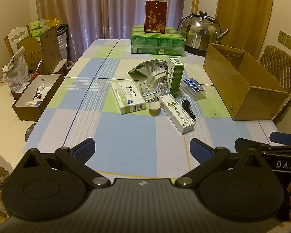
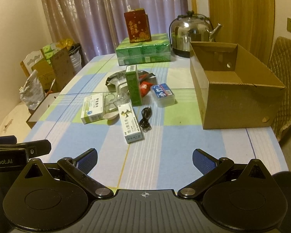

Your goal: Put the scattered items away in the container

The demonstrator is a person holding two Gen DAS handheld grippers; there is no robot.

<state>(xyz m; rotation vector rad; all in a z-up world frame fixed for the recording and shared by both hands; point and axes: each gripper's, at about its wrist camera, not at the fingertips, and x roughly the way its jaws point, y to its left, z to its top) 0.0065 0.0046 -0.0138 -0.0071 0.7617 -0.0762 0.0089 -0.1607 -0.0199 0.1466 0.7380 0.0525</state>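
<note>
Holding both tools low over the near edge of the desk (image 2: 164, 155), nothing gripped: the left hand-held gripper (image 1: 142, 148) has its blue-padded fingers spread wide and empty, and the right hand-held gripper (image 2: 144, 159) is likewise spread and empty. Landmark for all places: the cardboard box (image 2: 242, 104), open at the top, on the desk's right side; it looks empty so far as its interior shows. Nothing appears to be in it yet, so the task reads as at its start. Nearest the grippers, left of the box, lies a long white carton with a green figure (image 2: 130, 123), flat, with a coiled black cable (image 2: 145, 119) just beside it on the box side. Further left of the box: a small white spoon (image 2: 111, 116) and a flat white medicine box (image 2: 93, 107). Beyond these, a clear plastic case with a blue label (image 2: 163, 95) sits closest to the box, an upright green carton (image 2: 133, 86) stands behind the white carton, and a foil pouch (image 1: 147, 68) and a clear glass dish (image 1: 153, 90) crowd around its base. Judgement: the first pick is probably the long white carton, free on its near end. Straddle its narrow width, close squarely, lift clear of the cable, then carry over the box wall before releasing. The upright carton may topple if nudged.
</note>
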